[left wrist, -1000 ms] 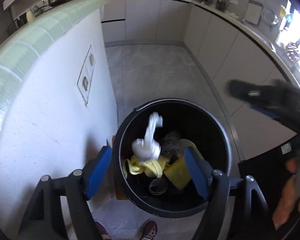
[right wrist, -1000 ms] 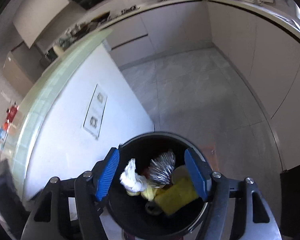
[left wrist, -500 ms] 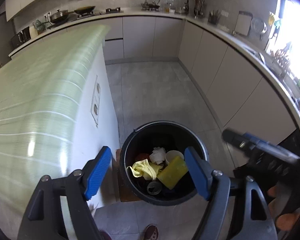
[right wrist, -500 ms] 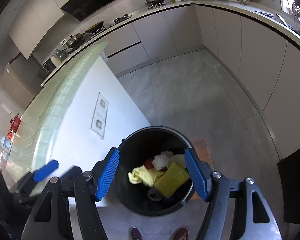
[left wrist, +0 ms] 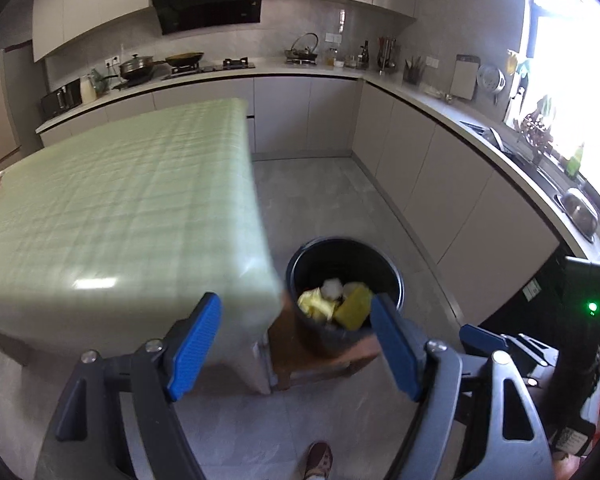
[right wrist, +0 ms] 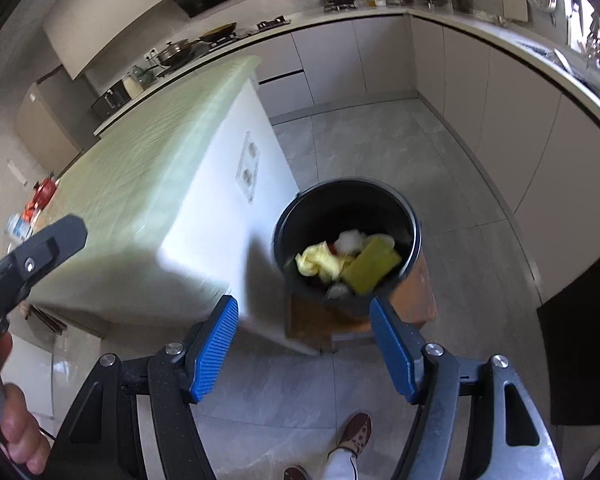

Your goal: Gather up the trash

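A black trash bucket stands on a low wooden stool at the corner of the kitchen island; it also shows in the right wrist view. Inside lie a yellow sponge, a yellow cloth and crumpled white paper. My left gripper is open and empty, high above and short of the bucket. My right gripper is open and empty, also well above the bucket. The left gripper's body shows at the left of the right wrist view.
The island with a green checked top fills the left. Grey cabinets and a counter run along the back and right. The tiled floor lies beyond the bucket. A shoe is below the grippers. A red object sits on the island's far end.
Both grippers have risen and pulled back from the bucket, which now looks smaller. The white paper that was falling a second ago lies in the bucket.
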Action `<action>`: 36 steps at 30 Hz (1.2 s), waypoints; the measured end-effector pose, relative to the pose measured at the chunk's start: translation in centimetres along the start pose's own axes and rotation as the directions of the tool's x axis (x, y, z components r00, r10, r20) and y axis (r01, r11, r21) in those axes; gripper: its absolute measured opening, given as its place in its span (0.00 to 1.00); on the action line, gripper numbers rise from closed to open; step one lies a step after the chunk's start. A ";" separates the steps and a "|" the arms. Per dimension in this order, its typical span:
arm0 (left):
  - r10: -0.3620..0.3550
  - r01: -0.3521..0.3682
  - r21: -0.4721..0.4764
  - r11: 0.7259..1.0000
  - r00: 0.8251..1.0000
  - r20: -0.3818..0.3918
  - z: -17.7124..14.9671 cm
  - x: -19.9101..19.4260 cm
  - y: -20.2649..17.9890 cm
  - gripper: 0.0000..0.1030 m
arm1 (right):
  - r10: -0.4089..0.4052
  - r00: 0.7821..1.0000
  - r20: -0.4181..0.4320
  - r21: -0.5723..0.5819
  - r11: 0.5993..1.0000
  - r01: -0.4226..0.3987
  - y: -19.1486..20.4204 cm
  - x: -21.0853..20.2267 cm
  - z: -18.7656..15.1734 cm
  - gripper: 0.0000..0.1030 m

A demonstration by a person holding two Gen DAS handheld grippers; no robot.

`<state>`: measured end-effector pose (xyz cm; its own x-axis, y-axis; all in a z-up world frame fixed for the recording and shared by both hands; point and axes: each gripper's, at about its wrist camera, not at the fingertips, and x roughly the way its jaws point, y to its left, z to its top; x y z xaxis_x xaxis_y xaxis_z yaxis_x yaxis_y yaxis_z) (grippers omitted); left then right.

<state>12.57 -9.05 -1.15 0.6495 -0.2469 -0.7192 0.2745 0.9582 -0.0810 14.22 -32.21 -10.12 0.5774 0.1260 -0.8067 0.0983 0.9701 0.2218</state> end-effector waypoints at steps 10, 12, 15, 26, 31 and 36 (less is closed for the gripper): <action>0.080 -0.076 -0.038 0.996 0.993 0.092 -4.5 -11.0 4.8 0.92 | -0.073 0.976 0.205 -0.097 0.991 0.094 9.7 -14.0 -10.1 0.72; 0.089 -0.084 -0.046 0.995 0.989 0.117 -4.9 -12.5 4.9 0.92 | -0.076 0.967 0.245 -0.097 0.990 0.102 10.5 -16.5 -10.9 0.76; 0.105 -0.097 -0.063 0.993 0.983 0.148 -5.8 -14.2 5.0 0.93 | -0.088 0.948 0.305 -0.097 0.988 0.123 11.4 -19.6 -11.9 0.85; 0.157 -0.137 -0.117 0.984 0.971 0.181 -8.3 -16.3 1.5 0.95 | -0.048 0.940 0.337 -0.113 0.989 0.091 10.0 -24.1 -13.2 0.85; 0.159 -0.137 -0.130 0.982 0.972 0.175 -9.2 -16.6 -0.1 0.95 | -0.035 0.936 0.350 -0.119 0.990 0.081 8.6 -25.1 -13.6 0.85; 0.175 -0.155 -0.115 0.981 0.967 0.187 -9.8 -17.2 -1.2 0.95 | -0.024 0.937 0.347 -0.119 0.990 0.070 7.7 -25.4 -13.9 0.85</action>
<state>-5.90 -4.52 4.53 0.8086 -0.0980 -0.5801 0.0867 0.9951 -0.0473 -10.97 -25.00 4.44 0.8204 0.0227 -0.5713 0.0408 0.9943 0.0982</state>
